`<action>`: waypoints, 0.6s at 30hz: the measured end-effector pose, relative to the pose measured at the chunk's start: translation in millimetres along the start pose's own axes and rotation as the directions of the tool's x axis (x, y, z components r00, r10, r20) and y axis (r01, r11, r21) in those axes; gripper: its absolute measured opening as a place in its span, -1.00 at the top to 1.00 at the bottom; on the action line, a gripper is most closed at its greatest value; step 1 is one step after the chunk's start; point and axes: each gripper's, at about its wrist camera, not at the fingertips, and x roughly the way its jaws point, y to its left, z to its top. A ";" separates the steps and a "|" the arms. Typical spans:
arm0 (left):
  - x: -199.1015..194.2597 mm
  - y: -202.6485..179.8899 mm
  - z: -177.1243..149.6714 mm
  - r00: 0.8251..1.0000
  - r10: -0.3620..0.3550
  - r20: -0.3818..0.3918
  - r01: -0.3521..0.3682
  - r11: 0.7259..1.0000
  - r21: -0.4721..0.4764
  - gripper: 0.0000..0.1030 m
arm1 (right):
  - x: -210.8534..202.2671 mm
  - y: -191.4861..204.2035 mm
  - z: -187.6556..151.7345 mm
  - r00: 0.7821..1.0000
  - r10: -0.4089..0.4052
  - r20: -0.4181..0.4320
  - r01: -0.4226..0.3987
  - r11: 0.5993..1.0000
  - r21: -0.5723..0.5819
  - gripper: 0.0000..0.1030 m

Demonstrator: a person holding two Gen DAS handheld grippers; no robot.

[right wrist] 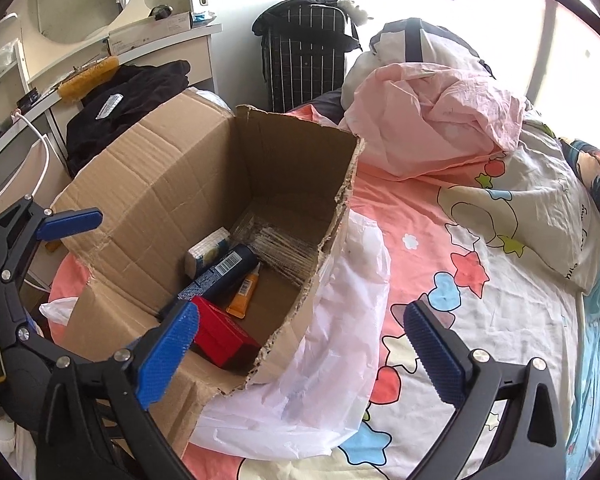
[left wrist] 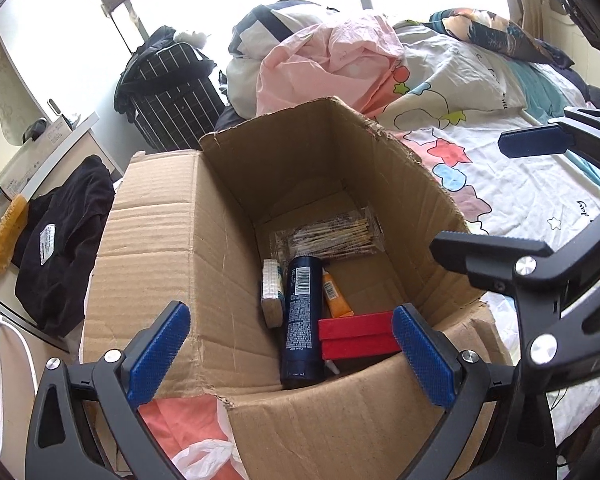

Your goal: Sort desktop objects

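Cardboard walls of the box (left wrist: 156, 240) are soft and torn, so don't lean on them. Inside lie a dark bottle (left wrist: 303, 320), a red case (left wrist: 356, 336), an orange tube (left wrist: 337, 298), a white pack (left wrist: 271, 292) and bagged sticks (left wrist: 332, 234). Your left gripper (left wrist: 290, 350) and right gripper (right wrist: 300, 354) both hang spread and empty. The bottle looks rigid but slick: take it across the middle. The tube will likely squash; pinch near its cap.

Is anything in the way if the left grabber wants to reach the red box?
Nothing visible blocks it. The left gripper, jaws open, hangs over the open cardboard box, and the flat red box lies uncovered beside the dark blue bottle.
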 end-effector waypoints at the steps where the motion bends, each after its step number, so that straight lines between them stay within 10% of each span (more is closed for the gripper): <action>1: -1.5 -1.1 -0.5 1.000 0.000 0.004 0.000 1.000 0.001 -1.00 | -1.2 -1.6 -1.3 1.000 -0.001 0.000 0.001 1.000 0.003 -0.99; 18: -28.8 -38.4 -6.6 0.997 -0.052 0.051 0.049 0.997 0.054 -1.00 | -16.7 -32.1 -33.1 1.000 -0.025 0.001 0.025 0.999 0.048 -0.99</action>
